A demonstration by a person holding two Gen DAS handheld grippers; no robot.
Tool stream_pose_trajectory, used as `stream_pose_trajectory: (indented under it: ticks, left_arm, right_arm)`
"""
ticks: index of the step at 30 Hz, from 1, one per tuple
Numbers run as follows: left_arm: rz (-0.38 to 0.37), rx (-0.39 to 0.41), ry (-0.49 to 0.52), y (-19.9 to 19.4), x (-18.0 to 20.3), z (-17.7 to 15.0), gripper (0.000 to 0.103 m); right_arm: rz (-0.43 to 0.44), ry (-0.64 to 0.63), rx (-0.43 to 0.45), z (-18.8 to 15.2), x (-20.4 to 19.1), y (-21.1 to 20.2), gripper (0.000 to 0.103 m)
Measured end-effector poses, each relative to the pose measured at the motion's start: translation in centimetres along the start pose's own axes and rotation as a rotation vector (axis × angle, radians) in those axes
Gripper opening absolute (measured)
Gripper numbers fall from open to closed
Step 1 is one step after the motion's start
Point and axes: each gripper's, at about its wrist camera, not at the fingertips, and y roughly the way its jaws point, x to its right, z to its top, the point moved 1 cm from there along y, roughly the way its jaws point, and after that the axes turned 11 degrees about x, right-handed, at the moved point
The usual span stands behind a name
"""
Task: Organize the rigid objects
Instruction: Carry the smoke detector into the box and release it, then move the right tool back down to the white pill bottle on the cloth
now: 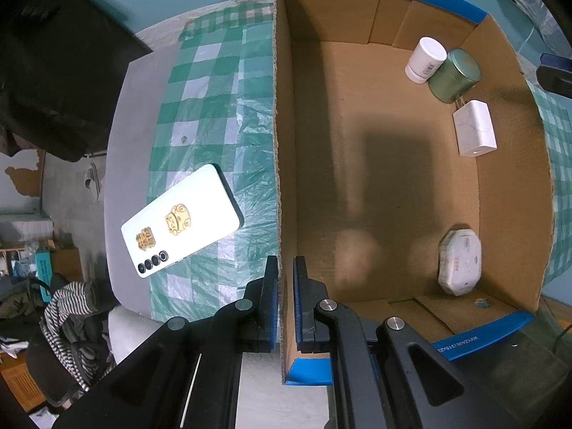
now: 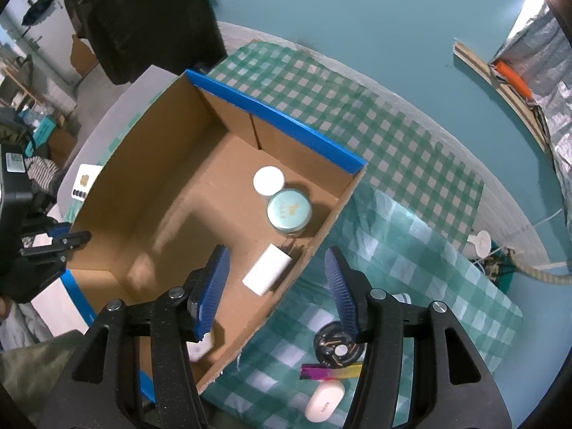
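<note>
Phone [image 1: 182, 220], lying at left of the frame outside the cardboard box [image 1: 411, 178], looks thin, stiff, slick and breakable, best pinched across its long edges, while left gripper [image 1: 285, 300] clamps the box wall and right gripper [image 2: 277, 286] hangs spread, empty.

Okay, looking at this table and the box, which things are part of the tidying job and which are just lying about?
Part of the job:
cardboard box, its wall clamped by the left gripper
white jar, green tin, white block, already inside
phone, black disc, white case, not yet boxed

Just lying about:
checked cloth
striped clothing
</note>
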Motion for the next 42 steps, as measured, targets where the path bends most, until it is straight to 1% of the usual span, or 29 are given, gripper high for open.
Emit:
stream_pose_trajectory:
  ticks: [4,6,10,16,21,25,30,35,42]
  left_arm:
    - [0.004,0.001,0.002,-0.1,0.0,0.0,0.006]
    - [0.005,0.001,0.002,-0.1,0.1,0.0,0.006]
    - [0.004,0.001,-0.003,-0.2,0.0,-0.1,0.006]
    - [0.006,0.0,-0.006,-0.2,0.0,-0.2,0.006]
    - [0.008,-0.002,-0.006,-0.1,-0.1,-0.2,0.006]
    - [0.011,-0.004,-0.005,-0.1,-0.1,-0.3,0.006]
    - [0.012,-0.006,-0.008,0.0,-0.1,-0.3,0.006]
    - [0.013,-0.009,-0.016,0.0,-0.1,-0.4,0.006]
    - [0.018,-0.014,-0.02,0.1,-0.1,-0.3,0.006]
  right_arm:
    - [-0.007,0.005,0.004,-0.2,0.6,-0.4,0.058]
    - [-0.016,0.011,0.007,-0.4,1.2,-0.6,0.063]
    - [-0.041,0.035,-0.001,-1.0,3.0,-0.6,0.063]
    - [-0.074,0.072,-0.024,-2.5,5.9,-0.4,0.063]
    - [-0.109,0.089,-0.057,-3.9,8.3,0.4,0.068]
    - [-0.108,0.104,-0.086,-5.2,9.8,1.5,0.068]
    - [-0.105,0.072,-0.137,-7.0,10.6,3.4,0.068]
    - [-0.101,0.044,-0.17,-8.4,10.8,4.8,0.068]
    - [-0.1,0.04,-0.189,-8.8,11.4,6.3,0.068]
